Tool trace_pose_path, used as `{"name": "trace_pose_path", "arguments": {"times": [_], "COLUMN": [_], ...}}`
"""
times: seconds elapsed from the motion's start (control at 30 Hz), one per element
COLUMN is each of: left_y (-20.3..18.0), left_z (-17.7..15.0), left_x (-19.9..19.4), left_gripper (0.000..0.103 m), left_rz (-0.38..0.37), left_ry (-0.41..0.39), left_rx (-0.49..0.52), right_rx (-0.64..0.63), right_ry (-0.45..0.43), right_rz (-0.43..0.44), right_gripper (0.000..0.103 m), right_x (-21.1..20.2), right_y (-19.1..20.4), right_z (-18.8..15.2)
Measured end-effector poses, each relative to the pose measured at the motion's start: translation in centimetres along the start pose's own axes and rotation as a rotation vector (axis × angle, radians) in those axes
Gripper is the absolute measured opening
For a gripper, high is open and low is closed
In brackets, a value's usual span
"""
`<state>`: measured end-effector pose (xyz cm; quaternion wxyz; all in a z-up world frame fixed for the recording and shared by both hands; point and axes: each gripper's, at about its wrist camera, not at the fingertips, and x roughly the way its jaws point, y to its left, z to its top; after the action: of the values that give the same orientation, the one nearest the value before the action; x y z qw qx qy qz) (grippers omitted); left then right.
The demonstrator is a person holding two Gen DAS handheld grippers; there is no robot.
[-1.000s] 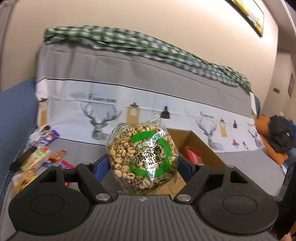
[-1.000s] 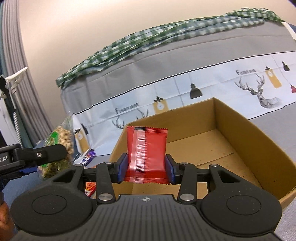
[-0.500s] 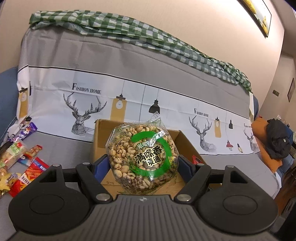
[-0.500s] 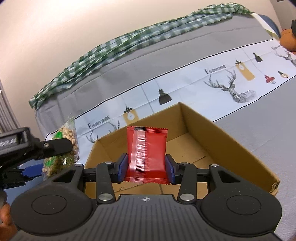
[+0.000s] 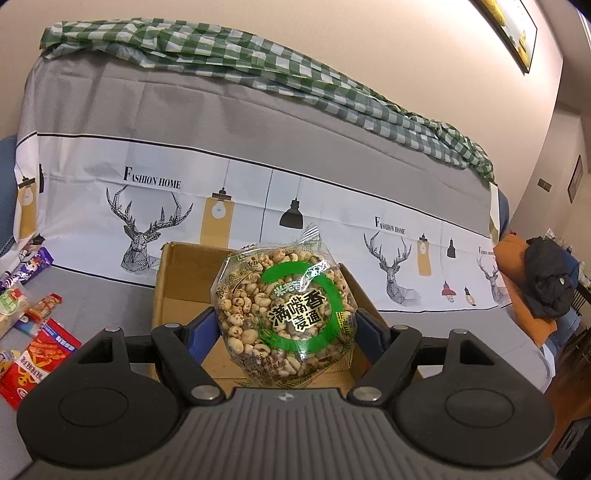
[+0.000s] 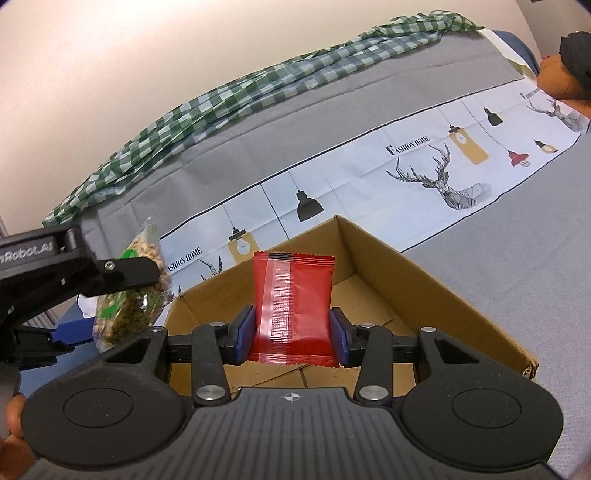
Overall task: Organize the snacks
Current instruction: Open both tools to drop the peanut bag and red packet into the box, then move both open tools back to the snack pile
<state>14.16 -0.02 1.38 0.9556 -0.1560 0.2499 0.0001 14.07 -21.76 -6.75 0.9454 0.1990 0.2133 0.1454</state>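
My left gripper clamps the puffed-grain bag, my right gripper the red packet, above the cardboard box on the grey sofa; loose snacks at nine o'clock.

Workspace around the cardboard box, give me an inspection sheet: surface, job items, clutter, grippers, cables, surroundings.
Surface: grey sofa seat with a white deer-print cover.
Job's things: open brown cardboard box on the seat; clear bag of puffed grain snack with a green ring label; red foil snack packet.
Clutter: loose snack packets on the seat left of the box.
Grippers: left gripper shut on the grain bag; right gripper shut on the red packet, above the box.
Cables: nothing seen.
Surroundings: green checked cloth along the sofa back; framed picture on the wall.
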Motion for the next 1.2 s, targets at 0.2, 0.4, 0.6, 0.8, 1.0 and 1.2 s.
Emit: {"name": "trace_pose_path", "arguments": {"times": [0.2,0.4,0.6,0.8,1.0,1.2], "left_y": [-0.6,-0.8,-0.9,4.6,12.5,19.4], "left_z": [0.1,0.7,0.0,-2.1,-5.2,-10.0], "left_x": [0.1,0.0,-2.4,-6.0,-7.9,-8.9], "left_gripper": [0.081,0.084,0.102,0.097,0.042,0.037], "left_rz": [-0.006,-0.022,-0.011,0.003,0.072,0.158], "left_ry": [-0.005,0.003,-0.049,-0.076,-0.029,-0.007], "left_rx": [0.018,0.025,0.113,0.085,0.170,0.166], "right_rx": [-0.005,-0.022,-0.042,-0.092,-0.157,-0.251], "right_ry": [-0.005,-0.008,0.002,0.009,0.012,0.034], "right_rz": [-0.001,-0.005,-0.045,-0.041,-0.034,-0.030], "right_gripper": [0.045,0.046,0.077,0.077,0.074,0.070], "right_x": [-0.1,-0.1,0.1,0.0,-0.3,-0.5], "right_y": [0.1,0.2,0.9,1.7,2.8,4.7], "right_z": [0.0,-0.2,-0.4,-0.9,-1.6,-2.6]}}
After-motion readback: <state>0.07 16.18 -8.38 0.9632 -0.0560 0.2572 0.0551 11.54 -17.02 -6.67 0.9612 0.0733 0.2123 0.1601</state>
